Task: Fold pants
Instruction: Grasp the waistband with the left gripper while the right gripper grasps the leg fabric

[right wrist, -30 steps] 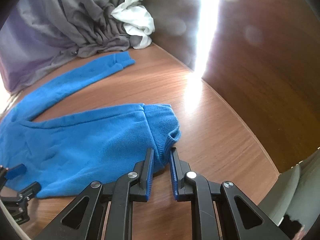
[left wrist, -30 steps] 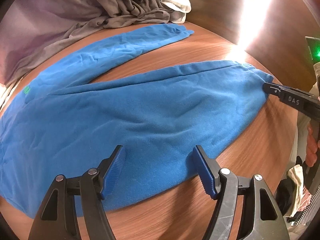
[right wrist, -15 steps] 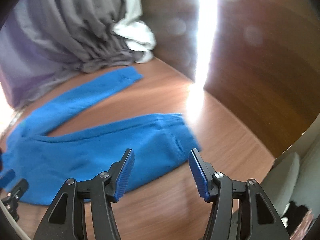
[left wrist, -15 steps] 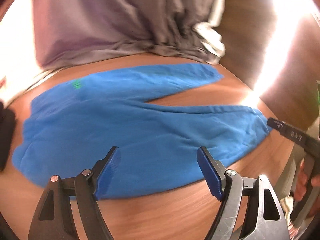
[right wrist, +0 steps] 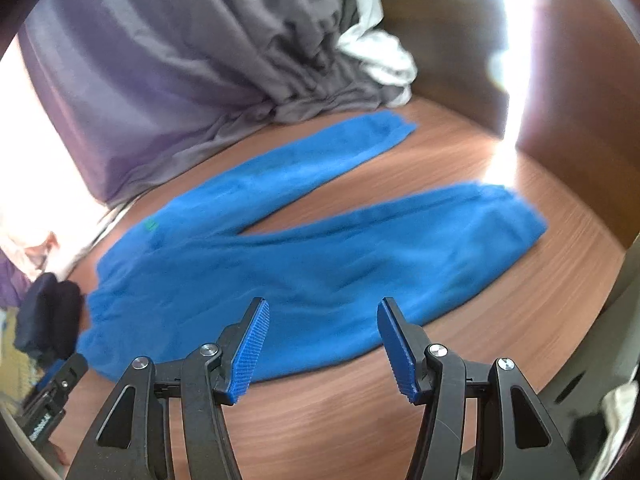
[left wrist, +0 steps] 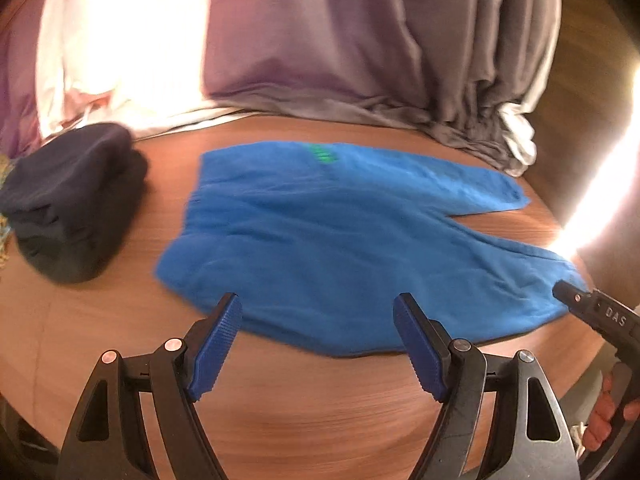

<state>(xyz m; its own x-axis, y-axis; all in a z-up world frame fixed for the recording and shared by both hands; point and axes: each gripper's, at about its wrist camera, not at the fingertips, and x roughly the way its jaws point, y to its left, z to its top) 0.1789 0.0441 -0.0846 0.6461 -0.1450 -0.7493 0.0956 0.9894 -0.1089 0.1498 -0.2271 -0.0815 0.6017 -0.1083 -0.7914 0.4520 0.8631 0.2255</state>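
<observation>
Beyond the released, empty left gripper (left wrist: 318, 344) and right gripper (right wrist: 323, 344): blue fleece pants (left wrist: 340, 240) flat on round wooden table (left wrist: 300, 420), grey draped curtain (left wrist: 360, 40) behind.

Warm indoor light, blown-out glare at left and right edges, slight motion blur, fisheye-curved edges

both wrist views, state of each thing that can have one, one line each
blue pants: spread flat on the wooden table, unfolded, legs apart in a V
left gripper: open, holds nothing; jaws have just been opening, nothing between them
right gripper: open, holds nothing; jaws have just been opening, nothing between them
dark garment: bunched in a heap beside the waistband, apart from the pants
grey curtain: hanging, hem bunched on the table
</observation>
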